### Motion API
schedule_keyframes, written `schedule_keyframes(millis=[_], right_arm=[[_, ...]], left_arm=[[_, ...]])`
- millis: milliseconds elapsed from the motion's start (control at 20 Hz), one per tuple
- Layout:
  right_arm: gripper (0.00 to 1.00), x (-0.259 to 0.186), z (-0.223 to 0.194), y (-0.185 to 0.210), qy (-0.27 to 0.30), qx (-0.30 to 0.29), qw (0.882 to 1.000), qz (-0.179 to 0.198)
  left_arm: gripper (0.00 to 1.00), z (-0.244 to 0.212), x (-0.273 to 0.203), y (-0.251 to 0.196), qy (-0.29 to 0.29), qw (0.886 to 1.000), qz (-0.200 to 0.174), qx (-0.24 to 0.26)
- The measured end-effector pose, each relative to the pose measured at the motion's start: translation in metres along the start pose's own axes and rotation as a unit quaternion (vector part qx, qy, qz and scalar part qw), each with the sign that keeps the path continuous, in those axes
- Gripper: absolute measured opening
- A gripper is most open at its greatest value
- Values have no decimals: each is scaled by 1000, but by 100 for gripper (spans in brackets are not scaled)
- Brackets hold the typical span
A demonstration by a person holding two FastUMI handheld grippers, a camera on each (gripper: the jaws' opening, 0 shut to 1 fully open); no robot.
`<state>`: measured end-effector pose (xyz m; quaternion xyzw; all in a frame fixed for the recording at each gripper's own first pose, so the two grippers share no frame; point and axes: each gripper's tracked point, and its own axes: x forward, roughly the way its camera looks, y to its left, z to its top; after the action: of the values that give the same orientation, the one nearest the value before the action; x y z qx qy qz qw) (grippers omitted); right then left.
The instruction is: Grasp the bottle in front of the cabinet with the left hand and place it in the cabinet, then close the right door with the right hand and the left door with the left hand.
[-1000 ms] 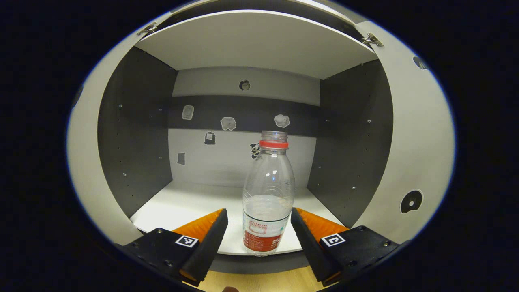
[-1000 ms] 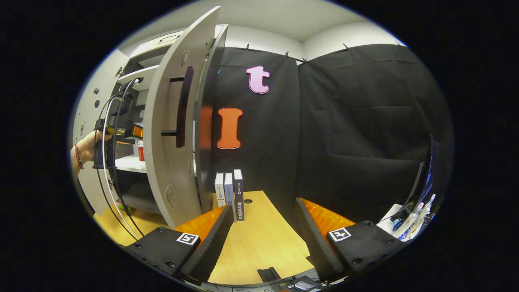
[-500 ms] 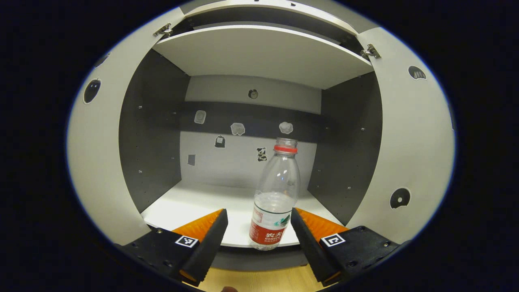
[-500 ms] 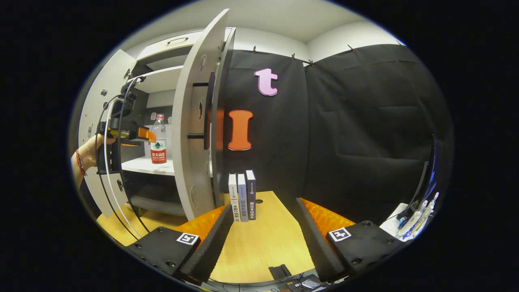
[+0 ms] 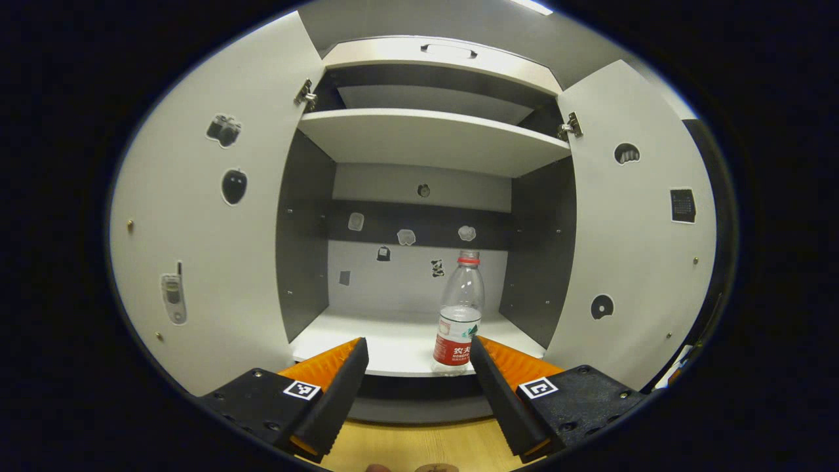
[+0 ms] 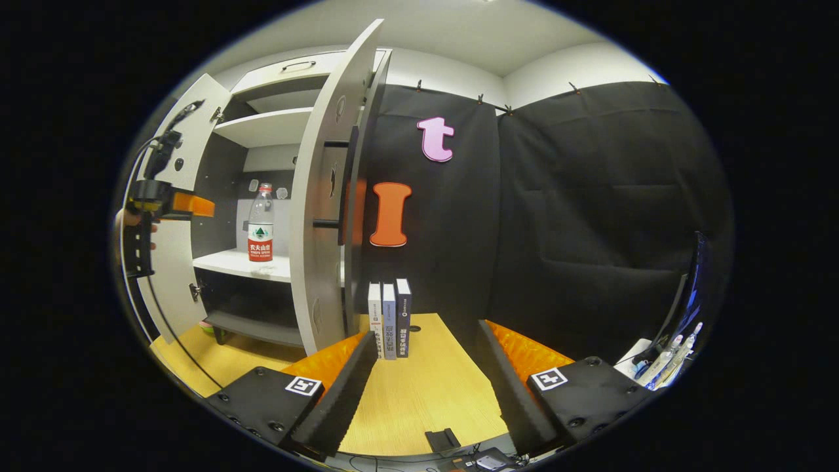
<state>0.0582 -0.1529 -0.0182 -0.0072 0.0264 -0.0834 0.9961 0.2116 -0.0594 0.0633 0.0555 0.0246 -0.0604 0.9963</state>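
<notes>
A clear plastic bottle (image 5: pixel 459 314) with a red label and red neck ring stands upright on the cabinet's white lower shelf (image 5: pixel 387 341), near its front edge and right of centre. My left gripper (image 5: pixel 418 373) is open and empty, a short way in front of the shelf. Both cabinet doors stand open: the left door (image 5: pixel 196 249) and the right door (image 5: pixel 629 262). In the right gripper view the bottle (image 6: pixel 260 223) stands inside, and the left gripper (image 6: pixel 172 204) hangs apart from it at the far left. My right gripper (image 6: pixel 426 367) is open over the wooden table (image 6: pixel 419 400), beside the right door (image 6: pixel 321 216) with its dark handle (image 6: pixel 345 190).
Three books (image 6: pixel 388 318) stand upright on the table just right of the open right door. An upper shelf (image 5: pixel 426 137) spans the cabinet above the bottle. Small bottles (image 6: pixel 662 359) and a dark screen edge (image 6: pixel 688 295) sit at the far right.
My left gripper has pulled back from the cabinet, leaving the bottle standing on the shelf. The right gripper's view has shifted slightly, showing more of the cabinet's inside.
</notes>
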Motion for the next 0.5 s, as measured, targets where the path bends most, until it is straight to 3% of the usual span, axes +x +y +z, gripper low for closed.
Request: schedule_keyframes(millis=[350,400,500], right_arm=[[100,39,20,25,-25,-1,999,28],[95,46,19,29,-22,2,999,31],[100,59,18,36,-16,10,999,36]], left_arm=[[95,10,-94,63,-11,1000,28,8],[95,10,-103,72,-12,999,35,8],[95,10,-118,90,-13,999,46,3]])
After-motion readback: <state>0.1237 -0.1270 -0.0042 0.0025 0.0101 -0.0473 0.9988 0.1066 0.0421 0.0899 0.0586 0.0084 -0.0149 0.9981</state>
